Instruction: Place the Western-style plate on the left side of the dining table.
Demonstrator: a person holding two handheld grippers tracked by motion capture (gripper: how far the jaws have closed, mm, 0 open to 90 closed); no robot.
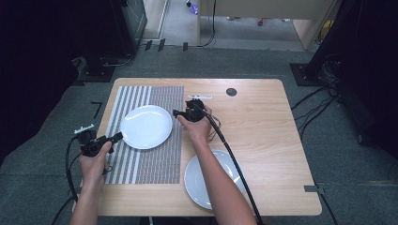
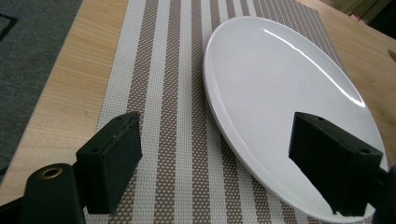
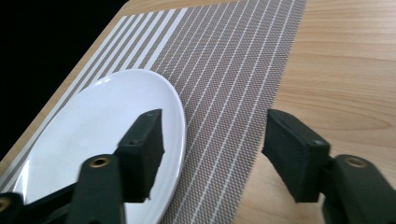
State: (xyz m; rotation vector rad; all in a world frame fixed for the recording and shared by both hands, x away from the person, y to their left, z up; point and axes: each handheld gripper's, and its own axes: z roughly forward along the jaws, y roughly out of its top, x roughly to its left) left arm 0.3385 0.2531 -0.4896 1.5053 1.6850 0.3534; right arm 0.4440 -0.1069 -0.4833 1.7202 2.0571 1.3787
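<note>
While your two grippers flank it, the white plate (image 1: 146, 126) lies flat on the striped placemat (image 1: 155, 164), toward the mat's far edge and on the left half of the table (image 1: 263, 140). Your left gripper (image 1: 117, 137) points at the plate's near-left rim from the mat's left edge; in the left gripper view its jaws stand wide, one over the stripes and one over the rim, with nothing pinched between them. Your right gripper (image 1: 176, 113) sits just off the plate's far-right rim, over the mat's right edge. In the right gripper view its jaws are also spread wide, gripping nothing, one over the plate and one over bare wood. A second white plate (image 1: 199, 180) rests at the table's near edge, under your right forearm.
</note>
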